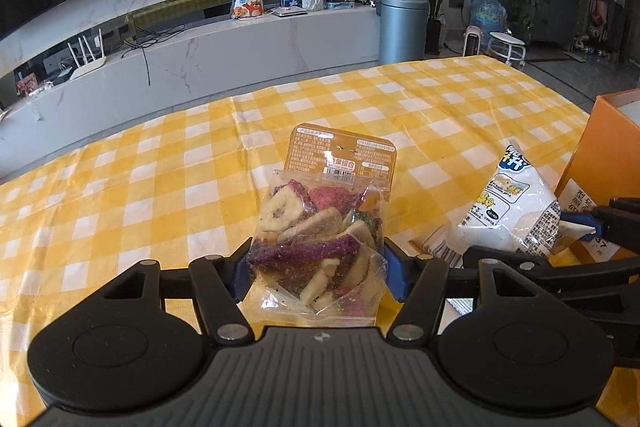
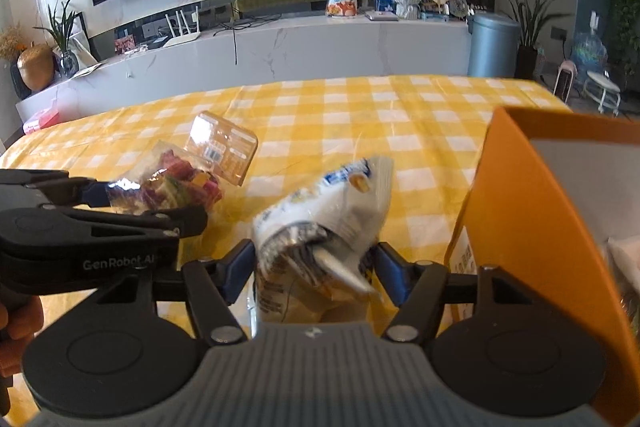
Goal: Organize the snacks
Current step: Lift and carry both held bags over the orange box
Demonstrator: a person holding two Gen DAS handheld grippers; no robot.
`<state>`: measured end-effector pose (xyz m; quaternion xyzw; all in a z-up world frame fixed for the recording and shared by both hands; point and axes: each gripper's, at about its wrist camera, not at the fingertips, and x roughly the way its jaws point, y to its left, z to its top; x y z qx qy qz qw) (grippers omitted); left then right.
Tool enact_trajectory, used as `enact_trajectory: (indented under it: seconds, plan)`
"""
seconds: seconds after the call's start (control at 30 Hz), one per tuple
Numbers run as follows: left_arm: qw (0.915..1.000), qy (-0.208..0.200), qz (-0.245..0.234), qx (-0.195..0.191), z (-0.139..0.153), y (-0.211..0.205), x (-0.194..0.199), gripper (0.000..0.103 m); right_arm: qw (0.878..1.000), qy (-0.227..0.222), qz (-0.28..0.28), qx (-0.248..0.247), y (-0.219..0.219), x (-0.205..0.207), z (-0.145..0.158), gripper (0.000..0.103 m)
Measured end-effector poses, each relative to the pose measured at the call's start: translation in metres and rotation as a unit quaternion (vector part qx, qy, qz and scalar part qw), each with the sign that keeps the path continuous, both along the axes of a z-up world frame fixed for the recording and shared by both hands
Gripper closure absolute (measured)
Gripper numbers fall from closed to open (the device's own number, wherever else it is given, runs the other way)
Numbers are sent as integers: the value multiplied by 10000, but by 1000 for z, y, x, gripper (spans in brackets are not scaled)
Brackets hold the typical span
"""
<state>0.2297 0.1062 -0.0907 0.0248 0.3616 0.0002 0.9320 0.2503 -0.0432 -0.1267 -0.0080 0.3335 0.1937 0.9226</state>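
A clear bag of dried fruit chips [image 1: 316, 227] with a brown label stands between the blue pads of my left gripper [image 1: 317, 267], which press on both its sides. The right wrist view shows the same bag [image 2: 176, 183] in the left gripper [image 2: 152, 205], lifted off the cloth. A white snack packet [image 2: 332, 211] with blue print looks blurred between the fingers of my right gripper [image 2: 312, 267], whose pads stand slightly apart from it. In the left wrist view the packet [image 1: 516, 211] lies by the right gripper [image 1: 536, 239], next to the orange box [image 1: 600, 155].
A yellow and white checked cloth [image 1: 200, 167] covers the table. The open orange box [image 2: 540, 207] stands at the right with white packets inside. Beyond the table are a TV console, a grey bin [image 1: 402, 27] and plants. A hand [image 2: 16, 323] shows at the left edge.
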Motion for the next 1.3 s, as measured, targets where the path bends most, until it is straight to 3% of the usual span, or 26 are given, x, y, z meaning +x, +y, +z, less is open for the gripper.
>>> enact_trajectory:
  seconds: [0.23, 0.47, 0.83, 1.3]
  plan:
    - [9999, -40, 137, 3, -2, -2, 3, 32, 10000, 69, 61, 18, -1, 2, -3, 47]
    - [9986, -36, 472, -237, 3, 4, -9, 36, 9999, 77, 111, 56, -2, -3, 4, 53]
    - [9955, -229, 741, -550, 27, -1, -52, 37, 9996, -116, 234, 85, -15, -40, 30, 55]
    - [9870, -386, 994, -1201, 54, -12, -123, 37, 9976, -180, 483, 464, -55, -101, 57, 55]
